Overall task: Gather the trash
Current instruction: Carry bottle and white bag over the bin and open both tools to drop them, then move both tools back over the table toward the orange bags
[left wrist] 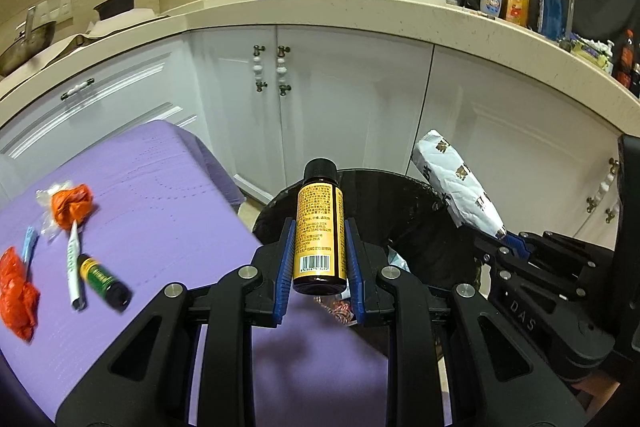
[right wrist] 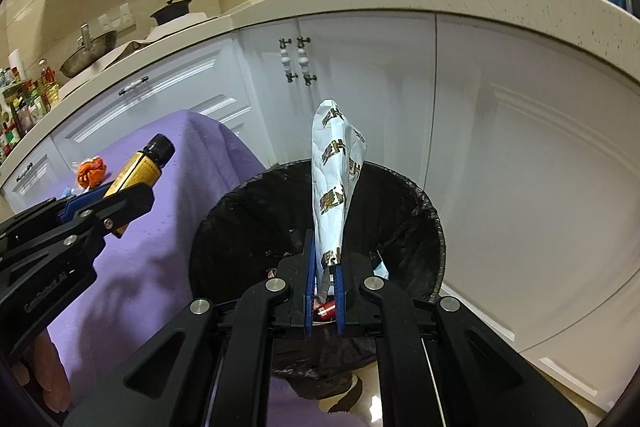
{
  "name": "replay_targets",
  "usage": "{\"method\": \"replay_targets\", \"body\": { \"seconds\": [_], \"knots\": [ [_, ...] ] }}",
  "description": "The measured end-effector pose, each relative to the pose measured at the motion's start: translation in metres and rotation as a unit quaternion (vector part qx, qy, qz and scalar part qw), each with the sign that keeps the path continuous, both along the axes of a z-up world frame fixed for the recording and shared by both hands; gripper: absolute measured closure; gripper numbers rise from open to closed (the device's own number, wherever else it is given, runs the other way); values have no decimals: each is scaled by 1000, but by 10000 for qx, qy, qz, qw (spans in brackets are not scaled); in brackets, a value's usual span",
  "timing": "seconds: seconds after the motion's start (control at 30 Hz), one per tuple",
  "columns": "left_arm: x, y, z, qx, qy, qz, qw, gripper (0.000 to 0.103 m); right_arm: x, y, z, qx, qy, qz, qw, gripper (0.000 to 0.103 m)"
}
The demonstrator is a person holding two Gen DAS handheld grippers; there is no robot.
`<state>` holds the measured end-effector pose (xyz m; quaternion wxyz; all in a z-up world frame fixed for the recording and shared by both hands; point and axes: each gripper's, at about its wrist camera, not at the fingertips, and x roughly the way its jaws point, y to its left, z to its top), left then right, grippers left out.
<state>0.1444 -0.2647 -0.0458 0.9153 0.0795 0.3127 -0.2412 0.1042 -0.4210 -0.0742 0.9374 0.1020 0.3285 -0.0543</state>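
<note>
My left gripper (left wrist: 319, 259) is shut on a small brown bottle with a yellow label (left wrist: 319, 231), held over the near rim of a black-lined trash bin (left wrist: 404, 211). The bottle also shows in the right wrist view (right wrist: 138, 167). My right gripper (right wrist: 324, 287) is shut on a white printed snack bag (right wrist: 334, 183), held upright over the bin (right wrist: 248, 227); the bag also shows in the left wrist view (left wrist: 456, 183). On the purple cloth (left wrist: 160, 195) lie an orange wrapper (left wrist: 72, 205), a red wrapper (left wrist: 16, 293), a white tube (left wrist: 74, 267) and a green-labelled bottle (left wrist: 104, 281).
White cabinet doors (left wrist: 340, 99) stand right behind the bin under a curved stone counter (left wrist: 320, 13) with bottles and containers. A wok (left wrist: 24, 43) and pot sit at the left. Some trash lies inside the bin (right wrist: 326, 309).
</note>
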Motion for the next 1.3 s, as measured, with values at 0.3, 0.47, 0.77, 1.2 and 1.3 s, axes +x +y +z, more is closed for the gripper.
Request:
{"method": "replay_targets", "body": {
  "seconds": [0.3, 0.47, 0.77, 1.2, 1.3],
  "knots": [
    [21, -12, -14, -3, 306, 51, 9995, 78, 11, -11, -14, 55, 81, -156, 9998, 76],
    [25, -10, -17, -19, 401, 130, 9991, 64, 10, -12, -14, 64, 76, -184, 9998, 72],
    [17, 4, 5, -139, 51, 263, 9995, 51, 7, -6, -1, 35, -76, -204, 9998, 68],
    [9, 76, 39, -233, -277, 941, 9949, 43, 18, 39, 28, 12, -380, 208, 9991, 60],
    [8, 100, 42, -233, -313, 1177, 9923, 42, 24, 59, 33, 6, -426, 397, 9983, 58]
  ]
}}
